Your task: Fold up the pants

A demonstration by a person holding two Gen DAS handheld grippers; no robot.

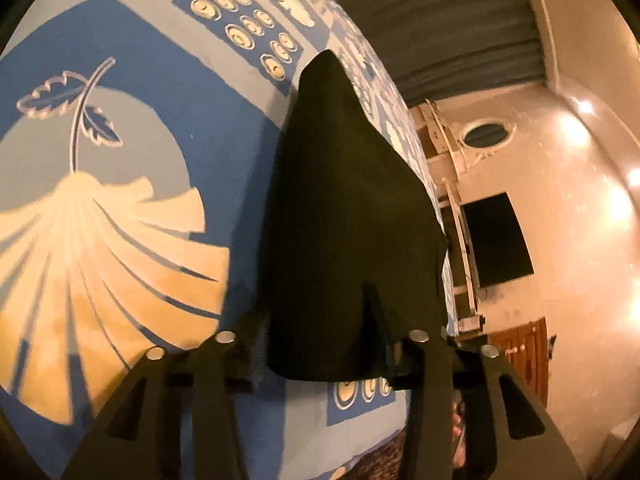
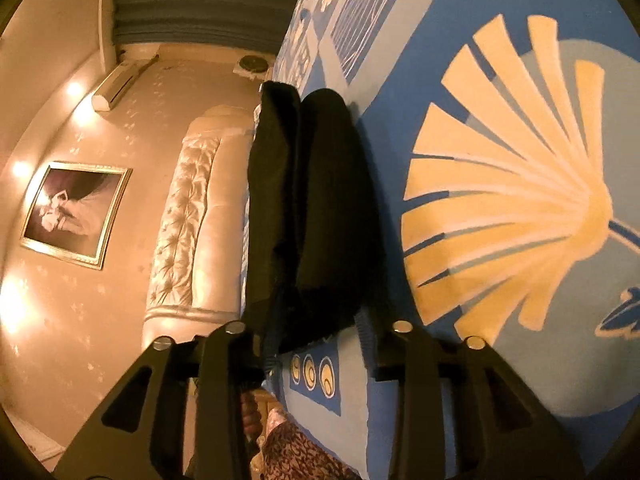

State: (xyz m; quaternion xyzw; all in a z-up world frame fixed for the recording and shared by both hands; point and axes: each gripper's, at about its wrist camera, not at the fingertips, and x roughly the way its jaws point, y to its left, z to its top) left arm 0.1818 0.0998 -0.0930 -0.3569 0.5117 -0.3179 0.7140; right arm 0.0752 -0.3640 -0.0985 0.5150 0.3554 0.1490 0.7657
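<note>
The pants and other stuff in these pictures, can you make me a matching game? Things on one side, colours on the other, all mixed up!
Things:
1. pants
2. bedspread
3. headboard
4. picture frame

Colours:
A. gold
B. black
C. blue with cream leaf shapes
D. pale cream, buttoned

Pairs: 1-B, 2-C, 3-D, 4-A

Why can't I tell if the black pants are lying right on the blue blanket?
Touching. The right wrist view shows the folded black cloth pants resting flat on the blue and cream patterned blanket, no gap along their edge.
</note>
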